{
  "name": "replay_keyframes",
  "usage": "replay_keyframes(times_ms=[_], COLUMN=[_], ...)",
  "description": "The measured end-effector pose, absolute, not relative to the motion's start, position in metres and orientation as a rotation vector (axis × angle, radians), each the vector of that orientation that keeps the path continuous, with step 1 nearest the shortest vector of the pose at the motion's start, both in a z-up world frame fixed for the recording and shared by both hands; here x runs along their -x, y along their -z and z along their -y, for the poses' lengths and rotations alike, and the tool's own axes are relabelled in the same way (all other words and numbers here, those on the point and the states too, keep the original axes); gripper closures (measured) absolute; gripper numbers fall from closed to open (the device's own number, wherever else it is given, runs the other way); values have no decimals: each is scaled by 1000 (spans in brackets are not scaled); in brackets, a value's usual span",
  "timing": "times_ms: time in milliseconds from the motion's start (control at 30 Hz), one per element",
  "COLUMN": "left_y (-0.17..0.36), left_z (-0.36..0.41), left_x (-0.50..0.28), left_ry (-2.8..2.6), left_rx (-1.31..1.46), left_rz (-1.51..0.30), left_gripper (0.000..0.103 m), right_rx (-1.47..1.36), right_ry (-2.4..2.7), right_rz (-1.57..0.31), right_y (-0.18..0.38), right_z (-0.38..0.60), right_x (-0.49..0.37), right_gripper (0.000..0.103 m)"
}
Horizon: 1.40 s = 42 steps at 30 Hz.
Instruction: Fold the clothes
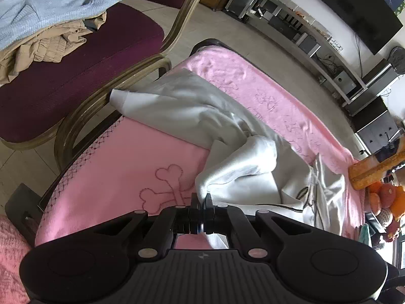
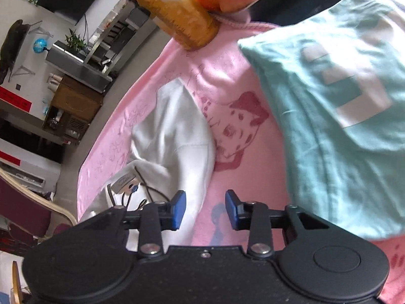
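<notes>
The white garment [image 1: 227, 136] lies rumpled on the pink blanket [image 1: 106, 177] that covers the desk, one end stretched toward the dark red chair [image 1: 76, 76], its black drawstring loose. The left gripper [image 1: 201, 200] is clamped on a fold of it. The right gripper [image 2: 205, 209] hangs above the blanket with its jaws apart, beside a folded mint shirt [image 2: 329, 114]. More clothes [image 1: 50, 12] are piled on the chair.
</notes>
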<state>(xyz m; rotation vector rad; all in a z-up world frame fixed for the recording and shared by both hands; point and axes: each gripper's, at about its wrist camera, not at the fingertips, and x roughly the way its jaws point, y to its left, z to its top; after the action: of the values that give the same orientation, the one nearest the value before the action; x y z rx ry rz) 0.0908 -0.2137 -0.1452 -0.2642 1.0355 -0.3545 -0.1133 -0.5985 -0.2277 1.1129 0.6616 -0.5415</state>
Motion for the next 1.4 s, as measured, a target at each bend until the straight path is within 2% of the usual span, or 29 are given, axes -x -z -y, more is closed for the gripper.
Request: replay_keyframes(times_ms=[133,167,200,233,333,367,500,533,767,800,833,867,1000,1133,1267,1367,1400], left_y=[146,147,147,147,148,149,150,149,150,151,152,152,150,155,172,180,181], left_z=[221,223,224,226,231,233,240,242,244,244,244,243,237,230,222,220,219], left_x=[-89,-89,-89,-88,-87,-87,-85,-86,-93,-94,-94,-95,-100,-112,-127,-131,-131], left_ry=[401,412,424,435,469,481,524,530,561,564,565,561,537,465,400,385,387], left_rx=[220,209,198,187,154,143,101,94,91,96,100,102,127,164,208,213,217], left_rz=[-1001,-992,-983,-975,-948,-939,-902,-892,-867,-871,-872,-870,-855,-876,-941,-967,-973], left_gripper=[103,103,103,103,103,103,103,103,103,103,103,103,103,103,103,103,103], right_rx=[-1033,-978,-929,-884,-812,-796,-704,-656,-547,-509,-471,-445,-405,-411,-347,-295,-321], right_ry=[556,562,560,549,483,442,271,255,140,145,159,173,252,238,209,226,227], right_rz=[-668,-662,-664,-672,-696,-699,-723,-748,-841,-854,-865,-872,-777,-680,-819,-915,-901], right_y=[224,218,214,210,208,208,204,205,215,215,215,216,196,175,195,199,187], right_z=[596,596,596,596,599,598,579,572,532,525,520,517,510,502,483,480,487], right_x=[97,93,86,78,54,45,9,-2,-42,-47,-50,-52,-54,-73,-114,-121,-110], right_gripper=[70,74,83,84,84,83,55,52,53,60,85,93,97,98,95,87,76])
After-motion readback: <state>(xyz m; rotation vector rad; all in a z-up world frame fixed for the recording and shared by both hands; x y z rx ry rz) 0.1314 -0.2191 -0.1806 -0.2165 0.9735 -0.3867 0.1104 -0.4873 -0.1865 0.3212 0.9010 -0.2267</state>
